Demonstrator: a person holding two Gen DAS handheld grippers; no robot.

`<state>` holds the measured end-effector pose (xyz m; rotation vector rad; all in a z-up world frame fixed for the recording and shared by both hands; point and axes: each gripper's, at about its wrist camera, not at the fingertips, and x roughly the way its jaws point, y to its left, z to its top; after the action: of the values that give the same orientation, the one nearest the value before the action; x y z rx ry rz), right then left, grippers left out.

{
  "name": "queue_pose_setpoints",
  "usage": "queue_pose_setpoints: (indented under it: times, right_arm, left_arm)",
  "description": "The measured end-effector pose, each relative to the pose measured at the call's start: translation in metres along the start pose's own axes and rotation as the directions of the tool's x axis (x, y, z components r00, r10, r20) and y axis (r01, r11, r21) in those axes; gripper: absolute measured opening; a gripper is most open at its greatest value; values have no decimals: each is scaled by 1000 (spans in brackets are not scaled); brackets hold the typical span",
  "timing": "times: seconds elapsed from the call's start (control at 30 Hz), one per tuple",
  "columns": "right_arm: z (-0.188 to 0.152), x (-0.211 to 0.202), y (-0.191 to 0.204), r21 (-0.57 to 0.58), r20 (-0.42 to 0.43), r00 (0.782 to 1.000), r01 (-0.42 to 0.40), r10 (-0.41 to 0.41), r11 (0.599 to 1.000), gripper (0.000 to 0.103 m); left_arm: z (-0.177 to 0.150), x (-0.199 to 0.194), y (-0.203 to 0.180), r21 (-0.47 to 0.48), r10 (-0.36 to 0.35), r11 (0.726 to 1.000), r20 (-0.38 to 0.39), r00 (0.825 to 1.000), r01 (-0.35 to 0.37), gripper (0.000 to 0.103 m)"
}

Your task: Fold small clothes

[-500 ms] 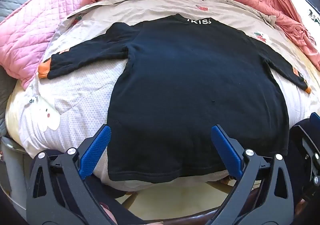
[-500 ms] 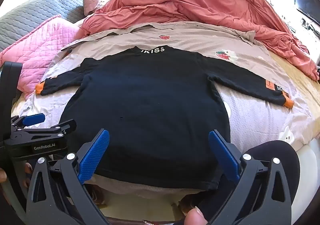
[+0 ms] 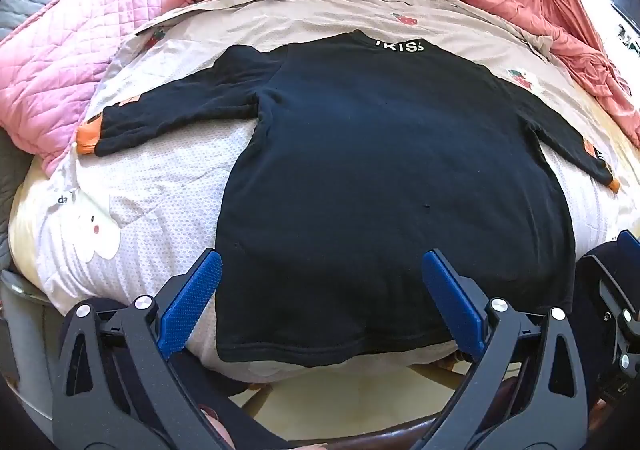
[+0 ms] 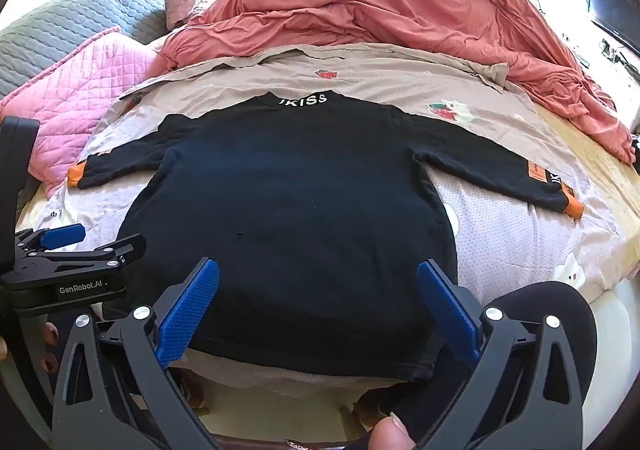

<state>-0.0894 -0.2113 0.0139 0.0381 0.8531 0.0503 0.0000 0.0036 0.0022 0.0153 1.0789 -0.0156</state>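
Black shirt point(image 3: 392, 186) lies flat on the bed point(image 3: 132, 210), sleeves spread. Your left gripper point(image 3: 320, 290) and right gripper point(image 4: 318, 298): jaws fully apart above the hem, holding nothing.

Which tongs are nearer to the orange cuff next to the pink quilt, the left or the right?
Left. The left tongs hang open over the shirt hem on the side of that orange cuff; the right tongs sit open toward the hem's other end.

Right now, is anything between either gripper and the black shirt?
Nothing visible. The shirt lies flat on the bed sheet, sleeves spread, nothing on it. The left gripper and right gripper hang open above its hem.
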Motion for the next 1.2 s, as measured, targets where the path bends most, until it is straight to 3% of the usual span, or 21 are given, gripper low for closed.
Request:
queue_pose_setpoints:
  times: [1.2]
  right_arm:
    - [-1,2,2,-9,0,1000,13,-13,1000,99]
  left_arm:
    - [-1,-1,1,0,-2,1000,10,1000,2,94]
